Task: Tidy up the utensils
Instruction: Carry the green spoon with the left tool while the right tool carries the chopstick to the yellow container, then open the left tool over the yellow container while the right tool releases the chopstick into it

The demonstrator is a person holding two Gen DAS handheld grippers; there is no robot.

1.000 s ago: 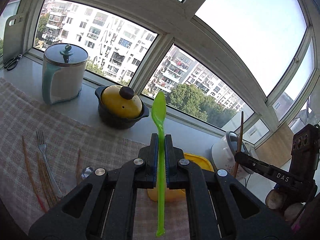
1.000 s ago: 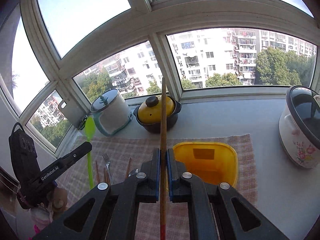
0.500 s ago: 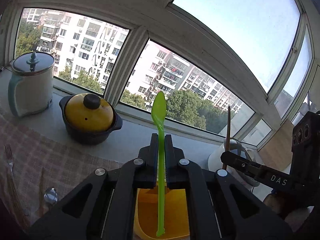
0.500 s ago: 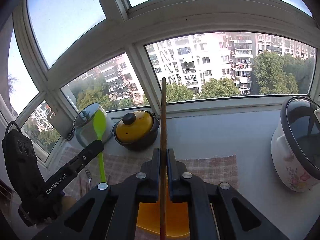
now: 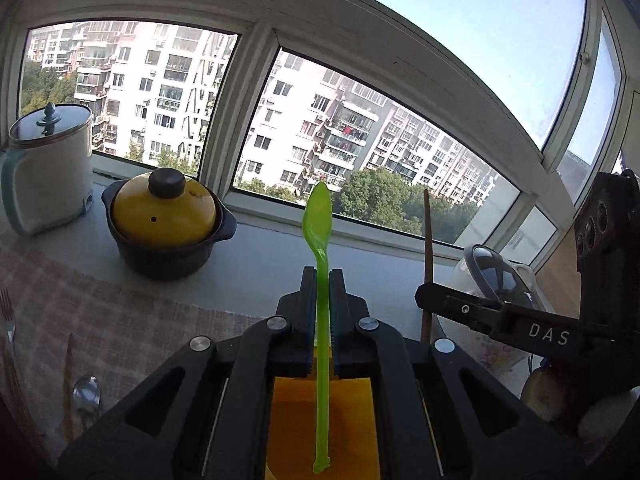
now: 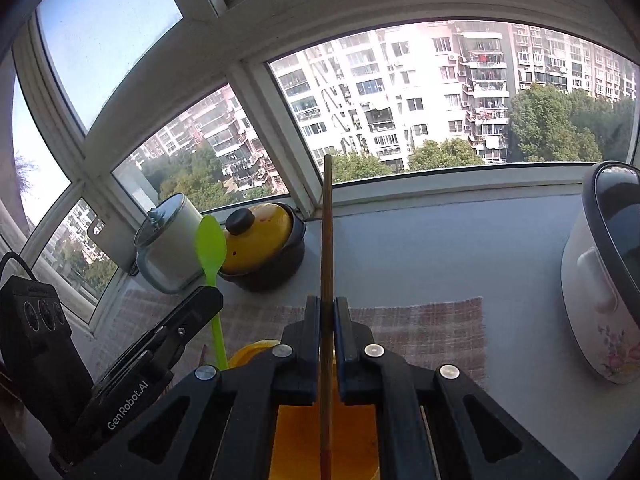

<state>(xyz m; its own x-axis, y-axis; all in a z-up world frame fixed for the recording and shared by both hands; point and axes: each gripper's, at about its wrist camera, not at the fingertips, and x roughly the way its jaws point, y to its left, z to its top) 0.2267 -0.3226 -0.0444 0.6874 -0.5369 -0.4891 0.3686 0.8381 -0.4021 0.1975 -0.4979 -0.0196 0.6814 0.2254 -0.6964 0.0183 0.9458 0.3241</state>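
My left gripper (image 5: 321, 280) is shut on a green plastic spoon (image 5: 318, 216), held upright with its bowl up and its handle end over the yellow bin (image 5: 296, 420) below the jaws. My right gripper (image 6: 327, 308) is shut on a brown wooden chopstick (image 6: 327, 220), also upright, over the same yellow bin (image 6: 296, 432). Each gripper shows in the other's view: the right one (image 5: 424, 298) with its chopstick, the left one (image 6: 208, 296) with the spoon (image 6: 211, 240). A metal spoon (image 5: 86, 394), a chopstick (image 5: 69, 380) and a fork (image 5: 6, 312) lie on the checked mat (image 5: 120, 320) at left.
A yellow-lidded black pot (image 5: 164, 220) and a white lidded canister (image 5: 48, 168) stand by the window at the back left. A white floral cooker (image 6: 604, 276) stands at the right on the grey counter (image 6: 440, 248). Window frames close off the far side.
Both grippers have moved over the yellow bin, which has slid under the jaws in both views. The left gripper swung right, leaving the mat's utensils at the left edge. Both stay shut.
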